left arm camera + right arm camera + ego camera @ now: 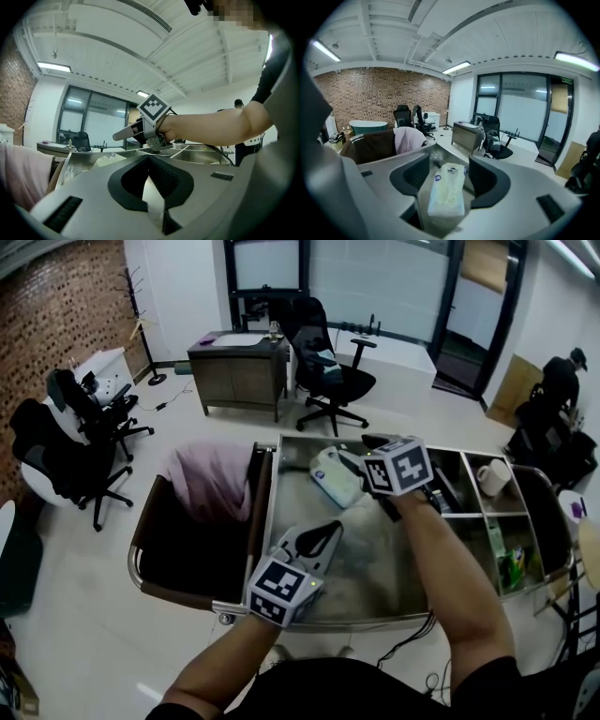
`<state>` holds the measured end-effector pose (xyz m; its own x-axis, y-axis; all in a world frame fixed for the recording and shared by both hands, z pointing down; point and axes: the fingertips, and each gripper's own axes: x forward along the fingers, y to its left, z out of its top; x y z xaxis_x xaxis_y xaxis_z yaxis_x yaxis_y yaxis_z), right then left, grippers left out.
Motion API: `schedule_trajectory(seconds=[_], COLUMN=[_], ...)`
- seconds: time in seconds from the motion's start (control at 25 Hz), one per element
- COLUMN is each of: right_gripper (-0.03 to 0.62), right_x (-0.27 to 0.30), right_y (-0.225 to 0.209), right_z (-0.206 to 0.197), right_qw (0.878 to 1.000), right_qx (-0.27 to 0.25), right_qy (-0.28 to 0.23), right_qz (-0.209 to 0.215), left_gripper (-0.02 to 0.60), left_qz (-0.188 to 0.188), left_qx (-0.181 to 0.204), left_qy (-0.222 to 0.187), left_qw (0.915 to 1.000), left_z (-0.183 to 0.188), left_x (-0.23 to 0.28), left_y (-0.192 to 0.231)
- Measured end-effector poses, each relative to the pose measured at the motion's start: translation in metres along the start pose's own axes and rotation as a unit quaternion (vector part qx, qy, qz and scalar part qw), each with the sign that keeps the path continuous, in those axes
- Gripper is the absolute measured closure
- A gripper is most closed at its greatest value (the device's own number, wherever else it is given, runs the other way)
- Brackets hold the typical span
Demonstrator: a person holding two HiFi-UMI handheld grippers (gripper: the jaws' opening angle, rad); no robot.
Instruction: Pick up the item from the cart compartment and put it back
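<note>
Right gripper view shows the right hand-held gripper (449,160) with its two jaws wide apart. A pack of wet wipes (446,192) lies right between them, but the pads do not press on it. It is lying down flat on the floor of the big compartment of the metal cart (266,512), near the far edge.

The pack's long side runs the same way the right hand-held gripper points, straight away from it. So the jaws stand on the two long sides of the pack. I think they only need to close across its thin way to grab it. The right hand-held gripper tips down a bit toward the pack.

The left hand-held gripper (333,529) sits at the near edge of the cart, well apart from the pack. Its jaws are together at the tips and there is nothing in them. The right one is much nearer, so I think the right one does the picking up.

Counting things: there is one pack of wet wipes. There are two hand-held grippers. There is one cart, with one big compartment and some small ones at its right end. One white mug (491,477) stands in a small compartment at the far right corner. One green packet (512,564) sits in a small compartment near the right edge. One pink cloth (211,482) hangs at the left end of the cart.
</note>
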<state>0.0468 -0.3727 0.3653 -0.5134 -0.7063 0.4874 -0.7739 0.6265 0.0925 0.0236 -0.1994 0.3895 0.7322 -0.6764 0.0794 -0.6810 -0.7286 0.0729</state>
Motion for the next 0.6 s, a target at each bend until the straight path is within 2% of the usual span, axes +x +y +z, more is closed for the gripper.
schedule_trajectory(seconds=[0.32, 0.6], right_gripper=[0.307, 0.307], right_x=[0.034, 0.060], right_y=[-0.012, -0.010], right_z=[-0.014, -0.034], right_qw=[0.999, 0.997], right_qx=[0.015, -0.006], right_qy=[0.042, 0.077], right_qz=[0.002, 0.013], left_gripper=[0.581, 0.581], left_qz=[0.000, -0.003], left_qx=[-0.001, -0.001], left_qy=[0.001, 0.001], left_qw=[1.0000, 1.0000], left_z=[-0.001, 0.000], left_x=[0.000, 0.000], left_y=[0.000, 0.000])
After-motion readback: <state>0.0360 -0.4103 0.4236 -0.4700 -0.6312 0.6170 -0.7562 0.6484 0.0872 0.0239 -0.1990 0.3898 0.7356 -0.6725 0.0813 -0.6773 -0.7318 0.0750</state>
